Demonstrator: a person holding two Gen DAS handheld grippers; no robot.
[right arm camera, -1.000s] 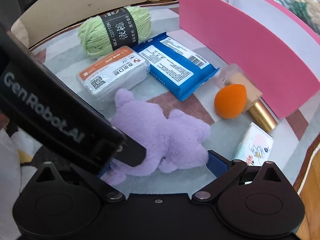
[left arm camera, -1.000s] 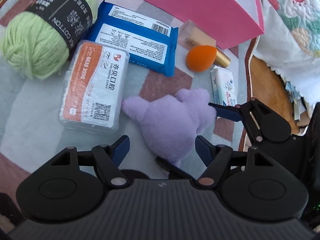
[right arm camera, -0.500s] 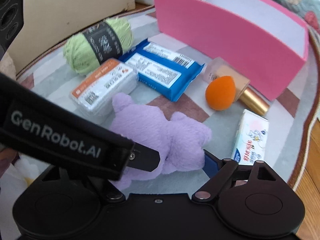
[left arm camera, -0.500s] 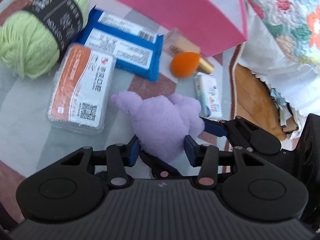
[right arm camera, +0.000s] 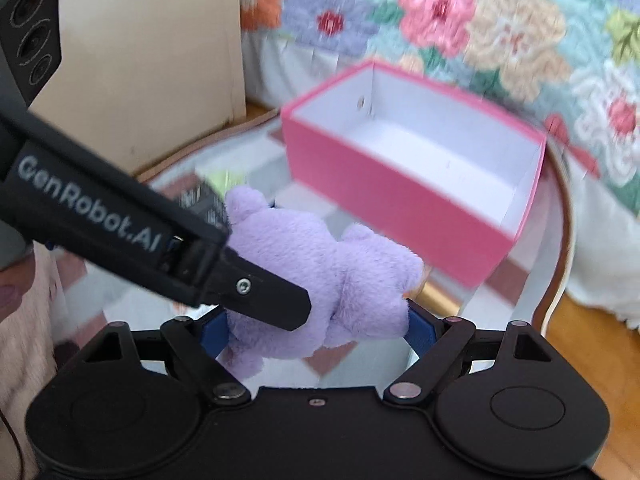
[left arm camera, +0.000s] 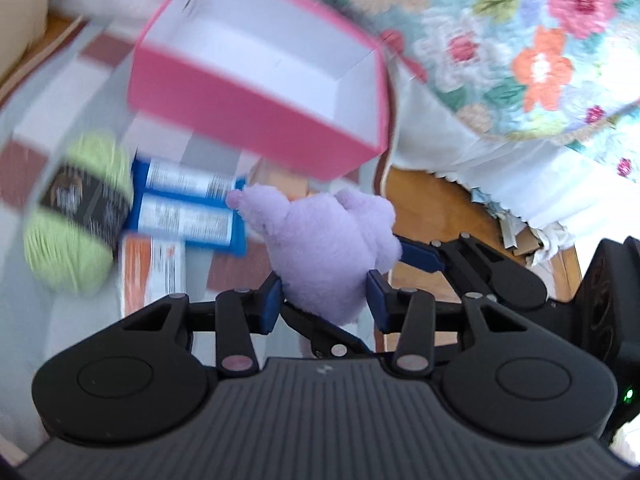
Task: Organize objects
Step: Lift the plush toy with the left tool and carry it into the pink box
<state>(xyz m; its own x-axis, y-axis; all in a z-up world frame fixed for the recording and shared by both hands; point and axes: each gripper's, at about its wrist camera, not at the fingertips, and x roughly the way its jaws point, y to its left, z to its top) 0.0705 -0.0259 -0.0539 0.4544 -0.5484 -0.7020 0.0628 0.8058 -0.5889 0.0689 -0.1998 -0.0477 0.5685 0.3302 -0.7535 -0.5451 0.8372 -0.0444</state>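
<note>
A purple plush toy (left arm camera: 324,248) is held off the table between both grippers. My left gripper (left arm camera: 322,300) is shut on its lower body. My right gripper (right arm camera: 316,330) is shut on the same plush toy (right arm camera: 320,280) from the other side, its blue pads pressed into the fur. The left gripper's black body (right arm camera: 120,220) crosses the right wrist view. An open pink box (left arm camera: 256,80) with a white inside stands beyond the toy; it also shows in the right wrist view (right arm camera: 400,200).
On the striped cloth lie a green yarn ball (left arm camera: 76,216), a blue wipes pack (left arm camera: 188,212) and an orange-and-white pack (left arm camera: 152,272). A flowered quilt (left arm camera: 520,60) hangs at the back right. A wooden table rim (right arm camera: 560,248) and a beige board (right arm camera: 140,60) show.
Both grippers closed on the plush toy and lifted it off the cloth toward the pink box. The cameras tilted up; the box's inside now shows.
</note>
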